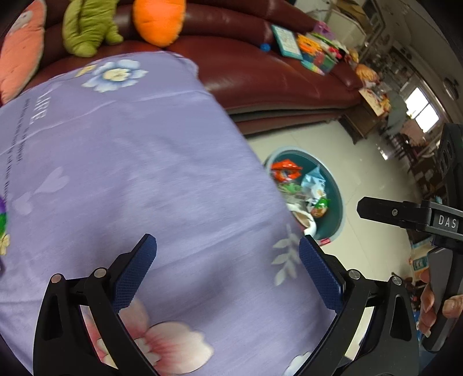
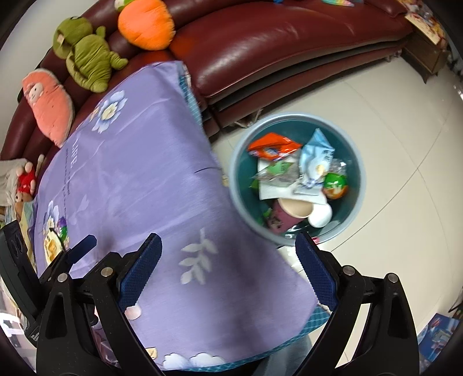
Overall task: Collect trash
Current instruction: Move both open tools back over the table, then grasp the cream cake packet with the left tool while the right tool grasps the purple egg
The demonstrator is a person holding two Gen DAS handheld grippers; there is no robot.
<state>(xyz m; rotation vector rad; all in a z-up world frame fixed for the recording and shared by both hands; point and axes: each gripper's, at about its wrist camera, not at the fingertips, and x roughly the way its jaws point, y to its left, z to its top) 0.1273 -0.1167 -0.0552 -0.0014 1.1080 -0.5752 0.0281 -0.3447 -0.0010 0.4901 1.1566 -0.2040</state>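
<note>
Purple flowered cloth (image 2: 139, 179) looks bare of litter; bin (image 2: 357, 162) beside it holds wrappers and cups. Left gripper (image 1: 228, 272) and right gripper (image 2: 228, 269) both gape wide, empty — scan the table edges and floor before reaching again

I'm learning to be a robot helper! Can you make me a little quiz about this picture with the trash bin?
1. True or false: the trash bin stands on the sofa.
2. Which is inside the bin? A) the green plush frog B) an orange wrapper C) the orange pumpkin cushion
3. Fill in: both the left claw and the right claw are ____ and hold nothing.

Key: 1 false, it stands on the floor beside the purple-covered table; 2 B; 3 open.
</note>
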